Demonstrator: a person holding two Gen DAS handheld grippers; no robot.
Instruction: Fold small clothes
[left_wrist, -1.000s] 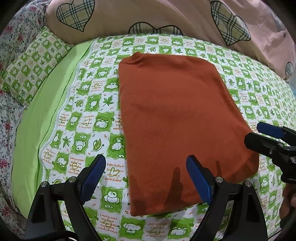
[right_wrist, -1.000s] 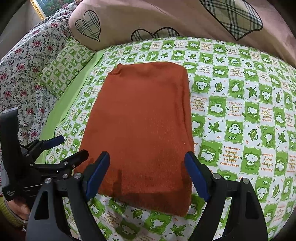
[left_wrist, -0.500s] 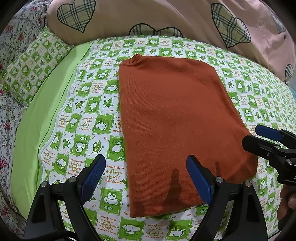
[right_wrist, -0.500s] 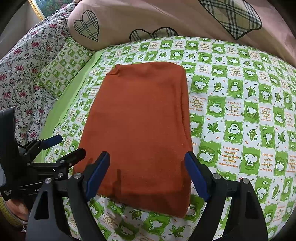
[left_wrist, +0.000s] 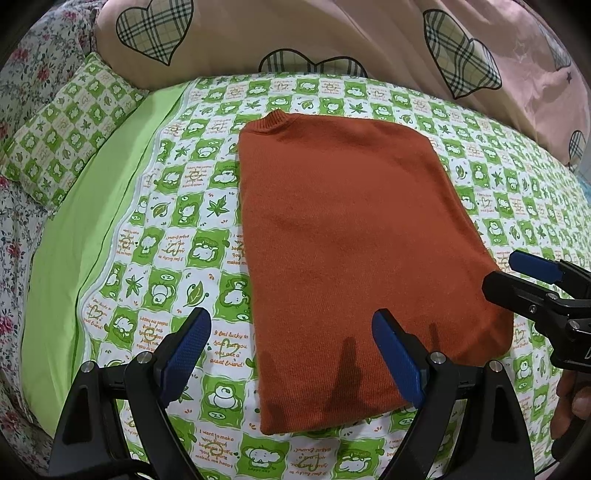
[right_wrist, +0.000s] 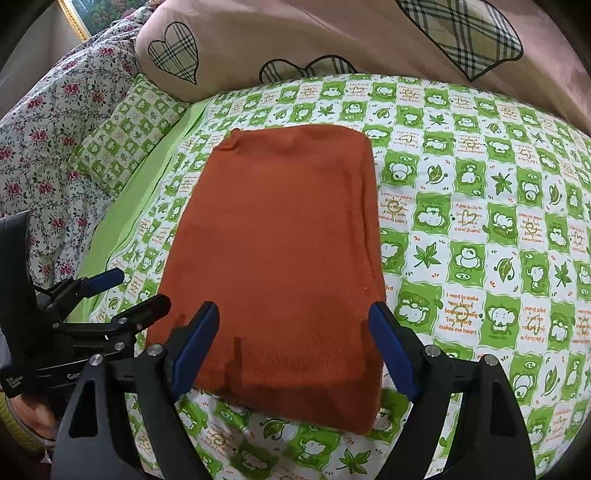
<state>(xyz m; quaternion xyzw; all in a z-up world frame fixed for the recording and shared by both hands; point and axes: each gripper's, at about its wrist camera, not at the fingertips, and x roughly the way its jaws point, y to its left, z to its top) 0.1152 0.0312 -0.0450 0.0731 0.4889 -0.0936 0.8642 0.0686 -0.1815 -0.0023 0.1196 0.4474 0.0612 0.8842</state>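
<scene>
Left gripper (left_wrist: 291, 350): black frame, blue-padded fingers spread wide, nothing held, above the near left corner of the garment. Right gripper (right_wrist: 295, 343): same build, fingers spread, empty, over the near edge. Rust-orange knitted sweater (left_wrist: 354, 251): folded into a flat rectangle, collar at far left, lying on the green-and-white checked cartoon-print bedsheet (left_wrist: 177, 236). Pink duvet with plaid hearts (left_wrist: 295, 33): far side.
</scene>
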